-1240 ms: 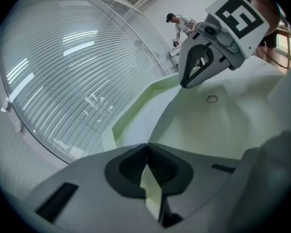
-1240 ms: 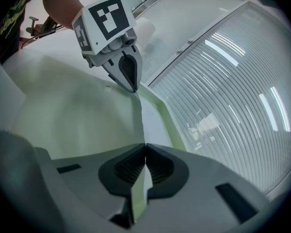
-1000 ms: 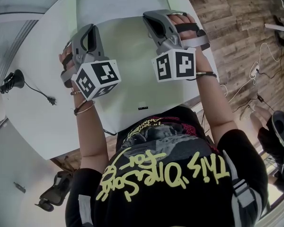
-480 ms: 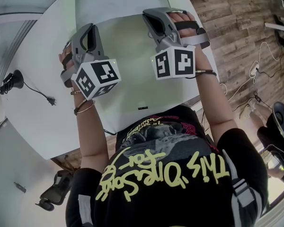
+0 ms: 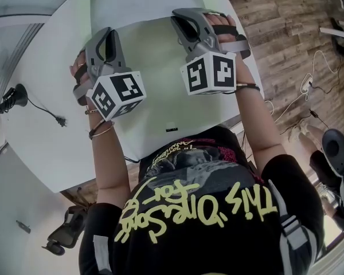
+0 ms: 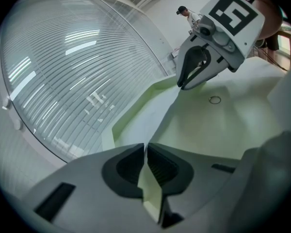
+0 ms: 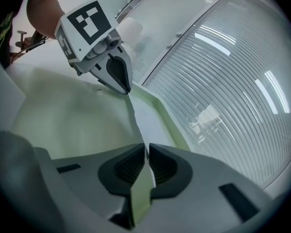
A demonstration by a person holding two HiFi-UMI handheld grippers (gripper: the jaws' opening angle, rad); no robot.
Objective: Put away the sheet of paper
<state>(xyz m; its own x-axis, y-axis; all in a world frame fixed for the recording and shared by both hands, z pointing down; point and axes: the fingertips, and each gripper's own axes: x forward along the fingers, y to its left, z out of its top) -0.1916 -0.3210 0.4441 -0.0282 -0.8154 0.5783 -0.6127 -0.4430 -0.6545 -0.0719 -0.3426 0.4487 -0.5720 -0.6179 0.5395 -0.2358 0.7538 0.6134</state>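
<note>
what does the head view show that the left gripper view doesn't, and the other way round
Only the head view: the person's black shirt with yellow lettering, the wooden floor, and a black cable on the white table.

Only the left gripper view: the left claw with its jaws shut on the edge of the sheet of paper, a slatted glass wall and a far-off person.

Both: the pale green sheet and the right claw pinching its lifted edge.

Black T-shirt (image 5: 178, 251), yellow script lettering (image 5: 195, 202); bracelets (image 5: 101, 132) at the wrists. Left claw (image 6: 146, 148), right claw (image 7: 147, 150): grey, black-and-white marker cubes (image 5: 116, 94).
</note>
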